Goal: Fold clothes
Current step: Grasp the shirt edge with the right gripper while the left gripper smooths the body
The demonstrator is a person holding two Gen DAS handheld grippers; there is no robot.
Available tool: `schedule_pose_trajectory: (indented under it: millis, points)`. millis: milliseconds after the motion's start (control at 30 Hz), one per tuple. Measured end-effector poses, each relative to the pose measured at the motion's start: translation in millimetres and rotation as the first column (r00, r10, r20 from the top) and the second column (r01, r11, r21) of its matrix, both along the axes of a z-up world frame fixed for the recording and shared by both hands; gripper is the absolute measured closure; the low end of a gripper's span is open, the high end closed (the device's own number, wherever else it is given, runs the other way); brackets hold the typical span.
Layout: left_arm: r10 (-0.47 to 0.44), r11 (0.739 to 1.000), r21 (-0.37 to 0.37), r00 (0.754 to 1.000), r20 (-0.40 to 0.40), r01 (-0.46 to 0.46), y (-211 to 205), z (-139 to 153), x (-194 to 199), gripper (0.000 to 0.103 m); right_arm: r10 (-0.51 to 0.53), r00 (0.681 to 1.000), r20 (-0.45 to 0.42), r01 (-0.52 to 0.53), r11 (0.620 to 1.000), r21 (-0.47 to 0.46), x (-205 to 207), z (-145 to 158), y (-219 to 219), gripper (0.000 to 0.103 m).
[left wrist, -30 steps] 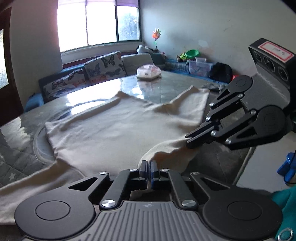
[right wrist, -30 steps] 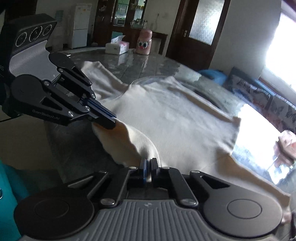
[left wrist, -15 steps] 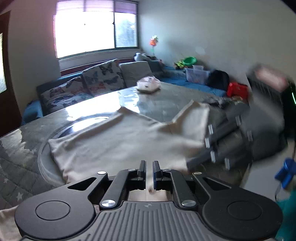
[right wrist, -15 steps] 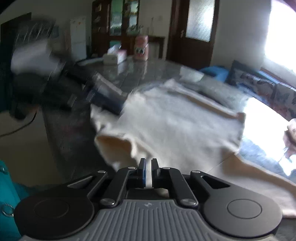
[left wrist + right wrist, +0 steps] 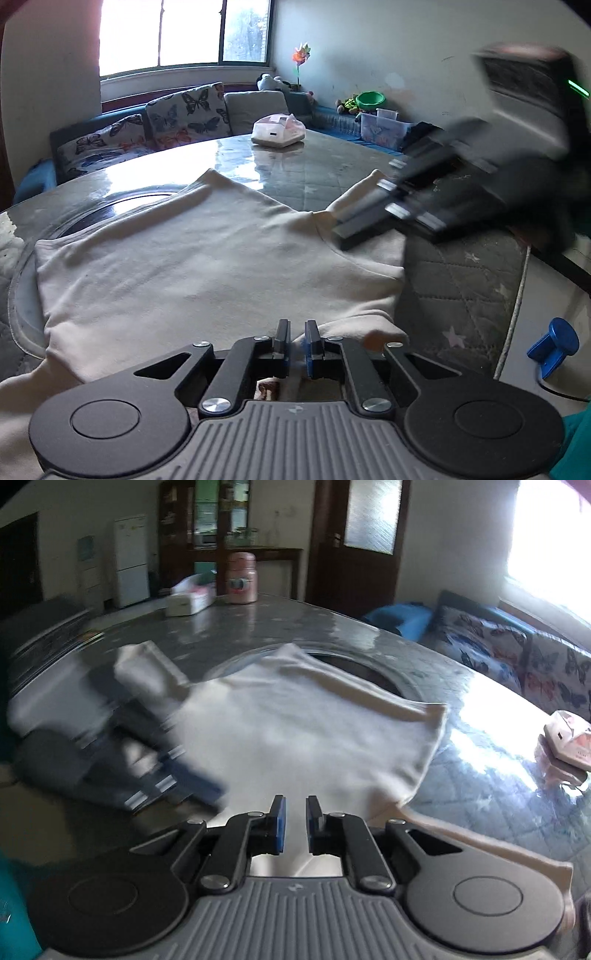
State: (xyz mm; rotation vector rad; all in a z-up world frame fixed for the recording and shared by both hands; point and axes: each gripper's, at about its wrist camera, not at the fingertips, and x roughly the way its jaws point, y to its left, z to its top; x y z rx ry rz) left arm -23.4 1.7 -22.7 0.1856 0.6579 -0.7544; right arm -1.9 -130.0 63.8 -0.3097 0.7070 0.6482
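Note:
A cream long-sleeved top (image 5: 207,266) lies spread on the round table; it also shows in the right wrist view (image 5: 303,738). My left gripper (image 5: 296,334) is open by a narrow gap over the top's near folded edge, with cloth just beyond the fingertips. My right gripper (image 5: 294,806) is open by a narrow gap over the top's near edge. In the left wrist view the right gripper (image 5: 373,225) is blurred, above the top's right part. In the right wrist view the left gripper (image 5: 155,771) is blurred at the left.
A quilted grey cover lies on the table (image 5: 461,280). A pink-white pack (image 5: 277,130) sits at its far side. A tissue box (image 5: 190,598) and a pink jar (image 5: 242,578) stand at the other end. A butterfly-print sofa (image 5: 147,125) stands behind.
Both grippers were shut on the top's near edge and have let go, now slightly open. The lifted edge has dropped flat. Both grippers are moving over the top.

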Motion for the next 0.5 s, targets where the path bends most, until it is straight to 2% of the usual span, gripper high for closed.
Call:
schedule_pose_trajectory:
  millis: [133, 200, 267, 500]
  points:
    - [0.002, 1.0, -0.026, 1.0, -0.015, -0.003, 3, -2, 1, 0.092, -0.048, 0.999, -0.022, 0.048, 0.999, 0.009, 57, 3, 12, 0.083]
    - [0.002, 0.999, -0.039, 1.0, -0.02, -0.002, 5, -2, 1, 0.089, -0.072, 0.997, -0.031, 0.072, 0.997, -0.001, 89, -1, 24, 0.064]
    - [0.001, 0.999, -0.051, 1.0, -0.025, -0.002, 5, -2, 1, 0.087, -0.096, 0.994, -0.053, 0.096, 0.995, -0.001, 120, -8, 36, 0.057]
    - [-0.007, 0.996, -0.086, 0.999, -0.04, 0.003, 7, -4, 3, 0.082, -0.226, 0.959, -0.17, 0.233, 0.972, 0.022, 199, -42, 60, 0.056]
